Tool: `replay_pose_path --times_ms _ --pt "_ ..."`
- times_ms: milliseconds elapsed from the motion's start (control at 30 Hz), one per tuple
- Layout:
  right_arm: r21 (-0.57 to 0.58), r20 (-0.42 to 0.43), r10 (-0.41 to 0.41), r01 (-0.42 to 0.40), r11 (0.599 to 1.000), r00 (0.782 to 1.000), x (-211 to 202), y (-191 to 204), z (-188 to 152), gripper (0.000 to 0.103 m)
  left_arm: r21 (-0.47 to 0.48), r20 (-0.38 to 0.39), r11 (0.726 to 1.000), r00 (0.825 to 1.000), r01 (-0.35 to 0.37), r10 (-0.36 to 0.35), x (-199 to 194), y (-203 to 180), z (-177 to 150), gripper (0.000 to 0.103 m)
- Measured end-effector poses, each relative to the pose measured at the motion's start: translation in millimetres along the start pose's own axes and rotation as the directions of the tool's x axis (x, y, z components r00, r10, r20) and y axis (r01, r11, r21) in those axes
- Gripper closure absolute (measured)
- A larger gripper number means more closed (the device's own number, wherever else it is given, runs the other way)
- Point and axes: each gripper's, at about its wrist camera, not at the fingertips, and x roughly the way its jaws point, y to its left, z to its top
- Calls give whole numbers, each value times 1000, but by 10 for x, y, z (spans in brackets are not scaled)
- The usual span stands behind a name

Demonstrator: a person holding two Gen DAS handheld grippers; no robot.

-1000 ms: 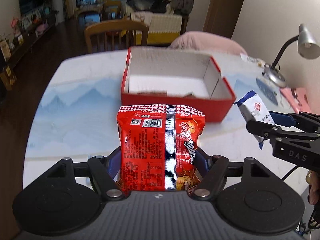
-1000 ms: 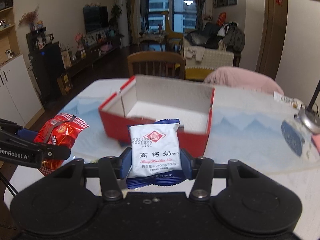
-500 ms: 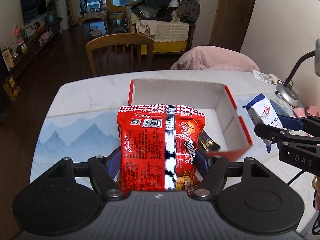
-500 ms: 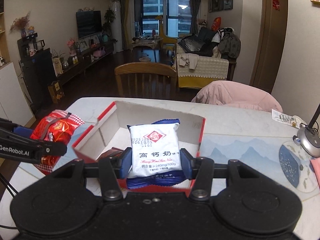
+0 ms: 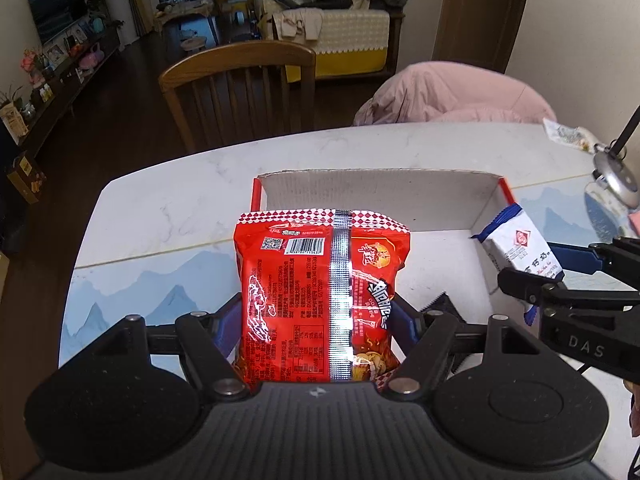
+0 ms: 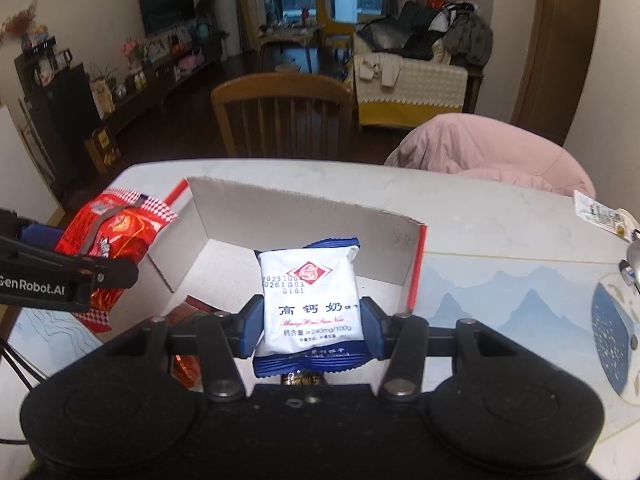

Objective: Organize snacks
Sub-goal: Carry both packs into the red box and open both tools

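Two packets hang over the red cardboard box with white inner walls on the marble-patterned table.

Left wrist view: the left gripper clamps a glossy red snack bag by its sides, long axis upright, barcoded back to the camera, above the box's left half. To do this well, I'd lower it before releasing, clear of the dark wrapper below.

Right wrist view: the right gripper pinches a white, blue-edged biscuit packet, upright, print facing the camera, above the box's right half.
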Motion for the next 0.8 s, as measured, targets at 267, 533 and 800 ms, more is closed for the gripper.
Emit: replay_pose_path --times_ms 267,533,800 --pt "-40 -156 24 -31 999 987 567 30 -21 54 27 -102 999 994 -36 39 524 -51 190 30" --pt "-91 -277 57 -85 992 959 861 159 -101 54 93 -217 995 974 -41 60 899 -164 208 30" --pt "-101 -335 31 -68 993 942 1033 115 -100 54 136 -303 990 950 -40 80 1128 -219 178 29"
